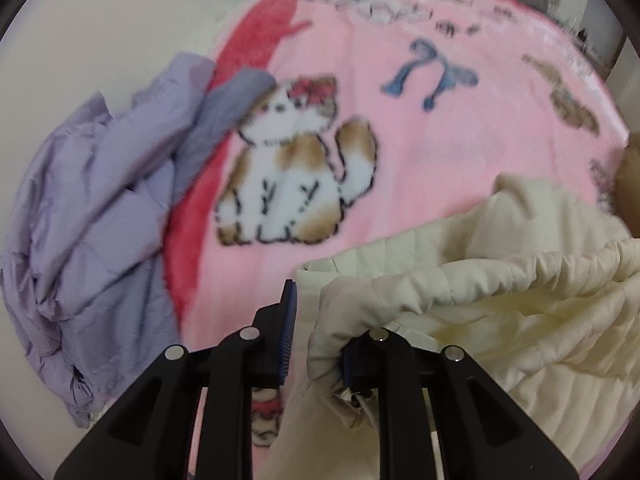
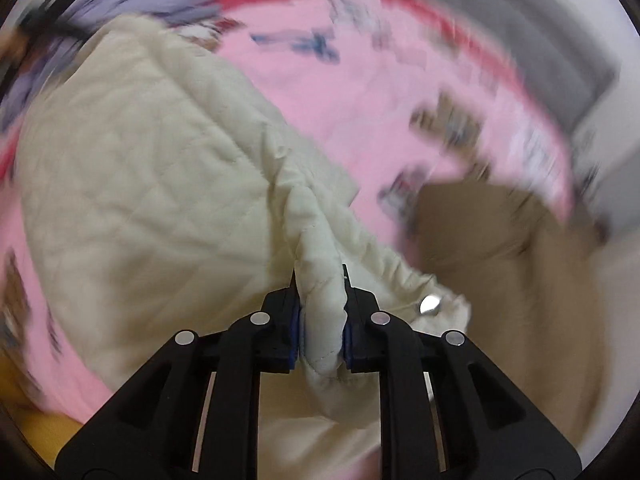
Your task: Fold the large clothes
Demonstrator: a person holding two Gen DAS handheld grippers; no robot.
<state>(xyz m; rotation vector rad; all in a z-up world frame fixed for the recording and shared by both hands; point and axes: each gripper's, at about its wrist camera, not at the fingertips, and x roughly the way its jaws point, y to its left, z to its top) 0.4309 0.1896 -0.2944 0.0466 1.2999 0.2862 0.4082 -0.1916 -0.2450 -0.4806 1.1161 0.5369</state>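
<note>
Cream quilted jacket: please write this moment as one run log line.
left gripper: shut on cream quilted jacket | right gripper: shut on jacket fold | surface: pink cat blanket | aside: lilac garment

Cream quilted jacket (image 1: 520, 280): diamond-stitched, padded, with a gathered elastic edge and a metal snap visible in the right wrist view. It lies crumpled and partly lifted over a pink blanket (image 1: 440, 140). Lilac garment (image 1: 100, 208): thin, creased, heaped unfolded at the blanket's left edge, apart from the jacket.
</note>
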